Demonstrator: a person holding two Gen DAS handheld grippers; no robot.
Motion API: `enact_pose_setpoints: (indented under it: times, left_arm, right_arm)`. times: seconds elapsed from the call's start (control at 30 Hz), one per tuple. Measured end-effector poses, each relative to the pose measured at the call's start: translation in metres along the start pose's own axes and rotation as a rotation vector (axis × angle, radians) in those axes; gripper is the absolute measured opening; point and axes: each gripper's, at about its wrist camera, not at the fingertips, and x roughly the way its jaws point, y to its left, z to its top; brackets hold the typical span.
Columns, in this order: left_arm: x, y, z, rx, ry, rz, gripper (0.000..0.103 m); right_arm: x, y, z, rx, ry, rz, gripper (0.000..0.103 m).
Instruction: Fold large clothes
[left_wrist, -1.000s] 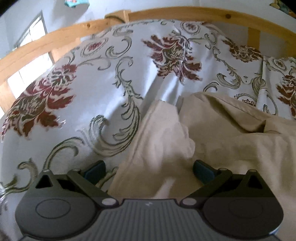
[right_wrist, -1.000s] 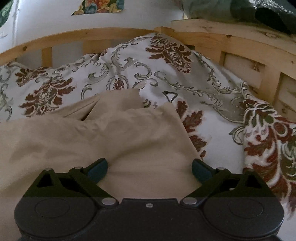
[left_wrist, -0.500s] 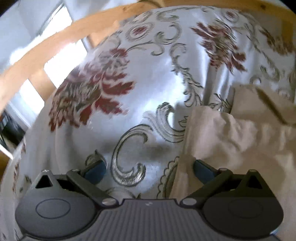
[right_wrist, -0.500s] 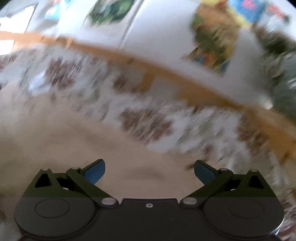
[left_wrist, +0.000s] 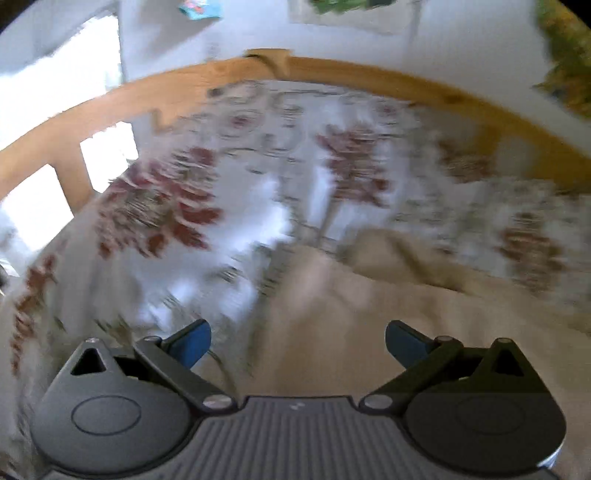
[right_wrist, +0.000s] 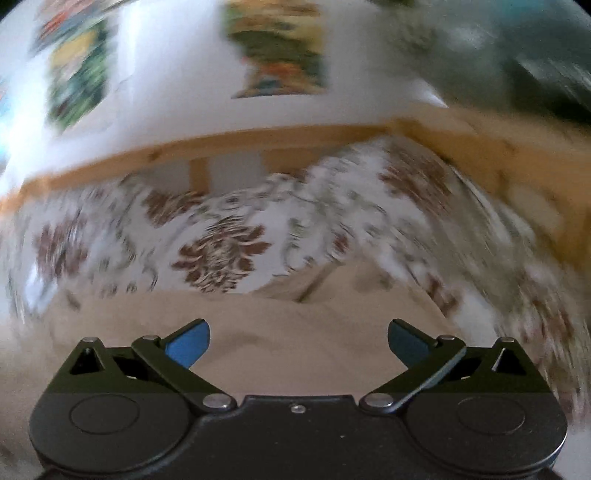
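Note:
A large beige garment (left_wrist: 369, 314) lies rumpled on a flower-patterned bedspread (left_wrist: 192, 221). In the left wrist view, blurred by motion, it fills the lower right, and my left gripper (left_wrist: 297, 341) hangs open and empty over its left edge. In the right wrist view, also blurred, the garment (right_wrist: 295, 332) spreads across the lower half, and my right gripper (right_wrist: 299, 341) is open and empty just above it.
A wooden bed rail (left_wrist: 351, 77) curves round the far side of the bed and shows in the right wrist view (right_wrist: 258, 142) too. A white wall with coloured pictures (right_wrist: 280, 48) stands behind it. A window (left_wrist: 55, 103) glares at the far left.
Both cameras have tilted up and swung, blurring the views. The left gripper has moved back right over the garment's edge. Both grippers stay open.

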Motion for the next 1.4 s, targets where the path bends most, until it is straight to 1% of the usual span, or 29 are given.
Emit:
enact_pose_setpoints:
  times: [0.07, 0.1, 0.2, 0.3, 0.33, 0.37, 0.43, 0.5, 0.53, 0.6, 0.63, 0.67, 0.7, 0.73, 0.77, 0.8, 0.83, 0.87, 0.9, 0.93, 1.0, 1.03, 1.07, 1.13, 1.17, 1.2, 1.27, 1.3, 1.4]
  left_arm:
    - [-0.011, 0.001, -0.014, -0.023, 0.027, -0.106, 0.103]
    - [-0.013, 0.002, -0.022, -0.039, 0.047, -0.146, 0.103]
    - [-0.009, 0.004, -0.043, -0.115, 0.143, -0.209, 0.103]
    - [0.013, 0.008, -0.055, -0.225, 0.276, -0.271, 0.103]
    - [0.022, 0.009, -0.057, -0.252, 0.315, -0.272, 0.103]
    - [0.030, 0.011, -0.059, -0.273, 0.343, -0.251, 0.103]
    - [0.042, 0.015, -0.064, -0.305, 0.370, -0.199, 0.102]
    - [0.049, 0.023, -0.066, -0.350, 0.389, -0.202, 0.102]
    - [0.051, 0.028, -0.066, -0.384, 0.387, -0.205, 0.102]
    - [0.049, 0.037, -0.064, -0.455, 0.342, -0.192, 0.102]
    - [0.046, 0.042, -0.064, -0.485, 0.300, -0.169, 0.102]
    - [0.042, 0.047, -0.064, -0.505, 0.253, -0.124, 0.102]
    - [0.039, 0.051, -0.063, -0.514, 0.219, -0.072, 0.102]
    - [0.038, 0.054, -0.064, -0.520, 0.204, -0.018, 0.102]
    - [0.041, 0.058, -0.065, -0.526, 0.214, -0.002, 0.102]
    - [0.043, 0.060, -0.067, -0.536, 0.232, -0.011, 0.102]
    - [0.044, 0.061, -0.067, -0.541, 0.245, -0.025, 0.102]
    - [0.043, 0.061, -0.068, -0.537, 0.248, -0.035, 0.102]
    - [0.041, 0.061, -0.068, -0.533, 0.249, -0.049, 0.102]
    - [0.039, 0.060, -0.068, -0.530, 0.251, -0.073, 0.101]
    - [0.032, 0.060, -0.069, -0.512, 0.254, -0.131, 0.099]
    - [0.026, 0.059, -0.069, -0.499, 0.240, -0.161, 0.099]
    - [0.019, 0.057, -0.069, -0.484, 0.213, -0.204, 0.099]
    - [0.008, 0.054, -0.068, -0.459, 0.174, -0.299, 0.099]
    - [0.008, 0.049, -0.067, -0.453, 0.174, -0.338, 0.099]
    - [0.008, 0.048, -0.068, -0.446, 0.193, -0.376, 0.101]
    - [0.021, 0.040, -0.069, -0.430, 0.276, -0.421, 0.101]
    - [0.029, 0.037, -0.070, -0.432, 0.307, -0.414, 0.101]
    - [0.053, 0.038, -0.072, -0.472, 0.361, -0.309, 0.101]
  right_arm:
    - [-0.008, -0.016, -0.003, 0.118, 0.051, -0.020, 0.102]
    - [-0.010, -0.024, -0.004, 0.166, 0.078, -0.032, 0.102]
    - [-0.012, -0.046, -0.013, 0.329, 0.151, -0.057, 0.102]
    - [-0.004, -0.060, -0.022, 0.457, 0.197, -0.057, 0.102]
    - [0.000, -0.064, -0.025, 0.482, 0.196, -0.056, 0.102]
    - [0.006, -0.067, -0.028, 0.506, 0.200, -0.062, 0.102]
    - [0.018, -0.074, -0.034, 0.555, 0.226, -0.087, 0.102]
    - [0.026, -0.083, -0.040, 0.610, 0.221, -0.093, 0.102]
    - [0.027, -0.088, -0.042, 0.636, 0.195, -0.096, 0.102]
    - [0.027, -0.093, -0.041, 0.658, 0.136, -0.102, 0.101]
    - [0.027, -0.094, -0.040, 0.661, 0.114, -0.105, 0.100]
    - [0.028, -0.096, -0.040, 0.673, 0.100, -0.105, 0.098]
    - [0.028, -0.098, -0.041, 0.687, 0.089, -0.109, 0.092]
    - [0.029, -0.099, -0.043, 0.695, 0.080, -0.122, 0.088]
    - [0.028, -0.100, -0.043, 0.695, 0.077, -0.140, 0.076]
    - [0.028, -0.102, -0.043, 0.689, 0.083, -0.164, 0.061]
    - [0.027, -0.102, -0.043, 0.680, 0.089, -0.189, 0.051]
    - [0.025, -0.104, -0.042, 0.672, 0.091, -0.208, 0.037]
    - [0.023, -0.105, -0.042, 0.673, 0.086, -0.197, 0.032]
    - [0.020, -0.105, -0.041, 0.670, 0.079, -0.188, 0.029]
    - [0.013, -0.100, -0.036, 0.612, 0.066, -0.189, 0.021]
    - [0.007, -0.096, -0.032, 0.575, 0.054, -0.189, 0.018]
    - [0.001, -0.093, -0.029, 0.552, 0.039, -0.187, 0.011]
    - [-0.011, -0.087, -0.022, 0.517, 0.004, -0.187, 0.009]
    - [-0.015, -0.084, -0.019, 0.497, -0.009, -0.186, 0.008]
    - [-0.017, -0.081, -0.017, 0.477, -0.018, -0.192, 0.008]
    - [-0.020, -0.079, -0.016, 0.453, -0.024, -0.215, 0.008]
    - [-0.020, -0.080, -0.016, 0.459, -0.017, -0.224, 0.008]
    - [-0.020, -0.088, -0.021, 0.519, 0.018, -0.242, 0.008]
